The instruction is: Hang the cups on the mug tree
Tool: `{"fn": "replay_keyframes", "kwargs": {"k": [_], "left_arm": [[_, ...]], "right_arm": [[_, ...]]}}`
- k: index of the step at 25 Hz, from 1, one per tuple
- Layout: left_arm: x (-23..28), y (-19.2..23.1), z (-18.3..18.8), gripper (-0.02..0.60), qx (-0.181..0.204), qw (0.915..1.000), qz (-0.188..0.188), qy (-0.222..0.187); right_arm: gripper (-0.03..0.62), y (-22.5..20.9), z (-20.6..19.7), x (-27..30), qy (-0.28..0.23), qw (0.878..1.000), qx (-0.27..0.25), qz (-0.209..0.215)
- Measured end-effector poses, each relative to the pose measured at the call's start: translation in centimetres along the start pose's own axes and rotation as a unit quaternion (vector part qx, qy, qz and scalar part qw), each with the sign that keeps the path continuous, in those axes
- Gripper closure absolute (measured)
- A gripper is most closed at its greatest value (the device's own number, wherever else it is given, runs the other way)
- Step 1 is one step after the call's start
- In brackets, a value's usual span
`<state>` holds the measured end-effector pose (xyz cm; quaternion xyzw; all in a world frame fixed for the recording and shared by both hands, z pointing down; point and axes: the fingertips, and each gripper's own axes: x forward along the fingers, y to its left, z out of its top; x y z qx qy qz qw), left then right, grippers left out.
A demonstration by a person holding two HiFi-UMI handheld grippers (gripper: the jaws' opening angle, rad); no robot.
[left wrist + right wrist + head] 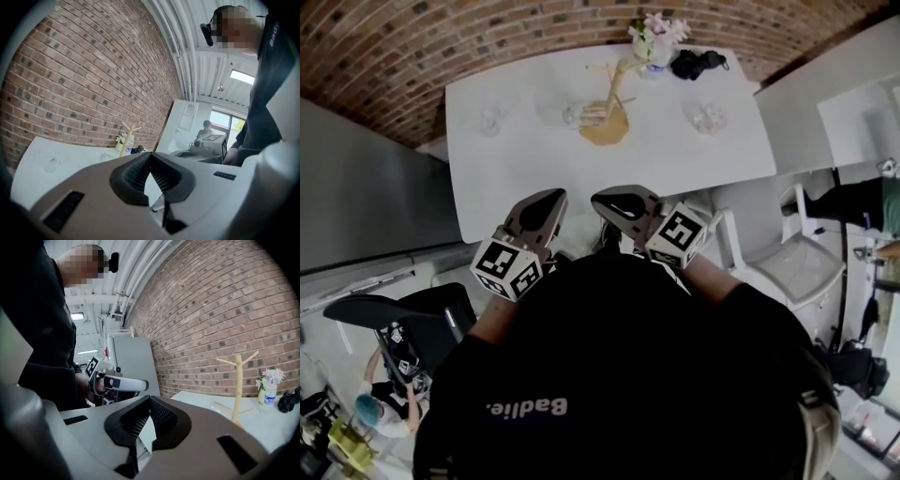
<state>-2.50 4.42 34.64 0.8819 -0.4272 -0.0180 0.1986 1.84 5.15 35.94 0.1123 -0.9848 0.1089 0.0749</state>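
A wooden mug tree (612, 97) stands on its round base at the far middle of the white table (712, 159). Three clear glass cups rest on the table: one far left (492, 118), one beside the tree (579, 114), one to the right (709, 117). My left gripper (551, 200) and right gripper (606, 199) hover side by side over the table's near edge, both shut with nothing between the jaws. In the left gripper view the shut left gripper (150, 155) faces the tree (126, 137). The shut right gripper (150, 400) has the tree (238, 380) to its right.
A flower vase (657, 41) and a black object (697, 64) sit at the table's far edge by the brick wall. A white chair (787, 265) stands to the right, a grey cabinet (366, 197) and a black chair (403, 314) to the left.
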Motion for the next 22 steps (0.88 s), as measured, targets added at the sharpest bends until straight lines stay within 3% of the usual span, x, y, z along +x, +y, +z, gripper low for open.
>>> {"fn": "replay_keyframes", "kwargs": {"k": [22], "left_arm": [[-0.5, -0.6, -0.4, 0.578, 0.030, 0.9995, -0.011, 0.008]], "right_arm": [[0.563, -0.6, 0.9, 0.5, -0.018, 1.000, 0.003, -0.017]]}}
